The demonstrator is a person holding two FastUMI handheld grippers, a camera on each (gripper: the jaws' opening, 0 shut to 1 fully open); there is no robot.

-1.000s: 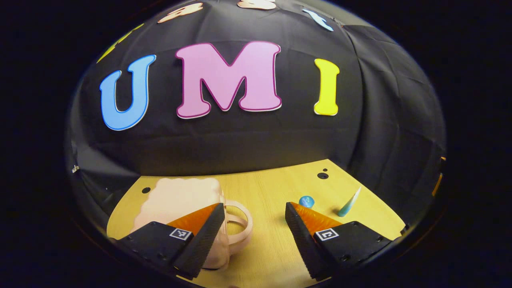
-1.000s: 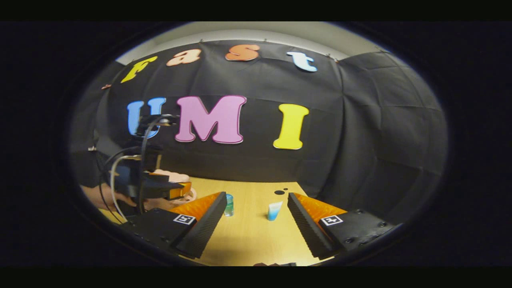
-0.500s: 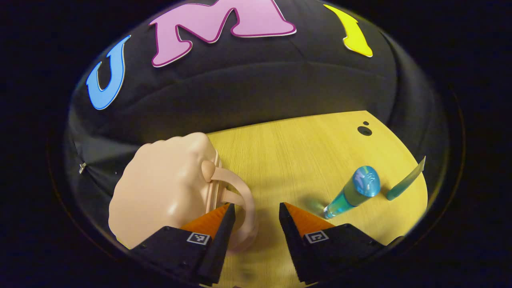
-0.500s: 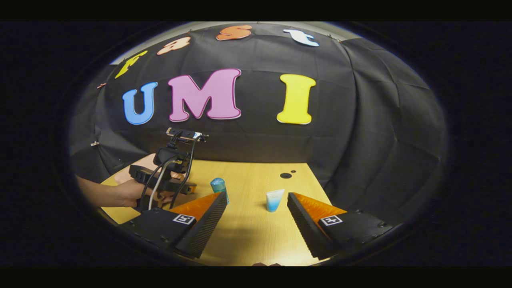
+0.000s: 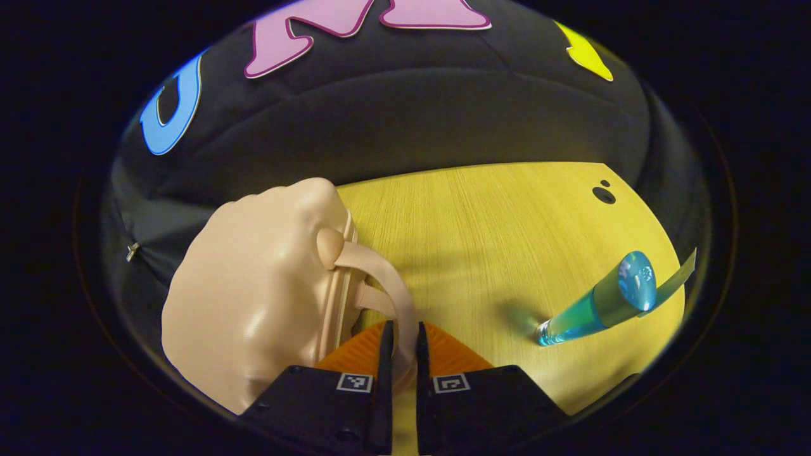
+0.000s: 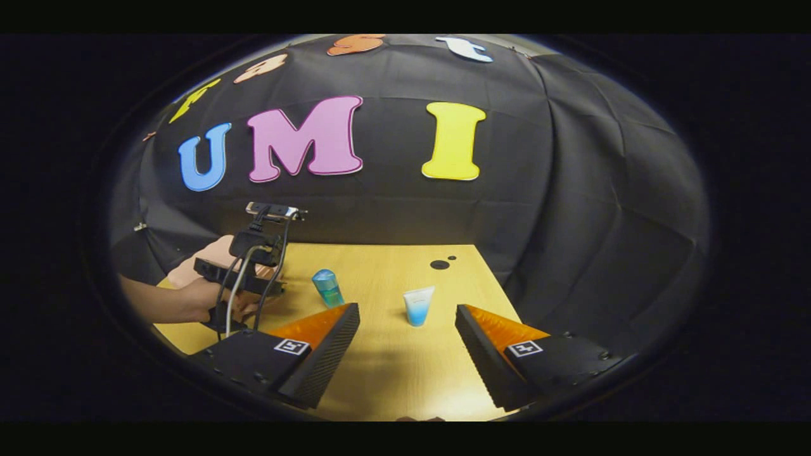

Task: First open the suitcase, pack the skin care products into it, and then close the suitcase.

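A small pink suitcase (image 5: pixel 253 304) lies shut on the wooden table (image 5: pixel 481 240), its looped handle (image 5: pixel 386 285) facing me. My left gripper (image 5: pixel 400 345) is shut on that handle, which runs up between the two fingers. In the right gripper view the left gripper (image 6: pixel 253 285) and the hand (image 6: pixel 190 301) holding it cover most of the suitcase (image 6: pixel 212 253). A blue-capped bottle (image 5: pixel 595 304) (image 6: pixel 327 286) and a blue-and-white tube (image 5: pixel 675 278) (image 6: pixel 417 305) stand upright on the table. My right gripper (image 6: pixel 405 310) hovers open in front of the tube, holding nothing.
Two dark round holes (image 5: pixel 603 195) (image 6: pixel 438 264) mark the table's far right corner. The black cloth wall (image 6: pixel 570 190) closes off the back and right sides. Bare tabletop (image 6: pixel 380 367) lies between the right gripper and the two products.
My left gripper tilted down over the suitcase, moved onto its handle and went from open to shut on it. The right gripper drifted slightly and stayed open.
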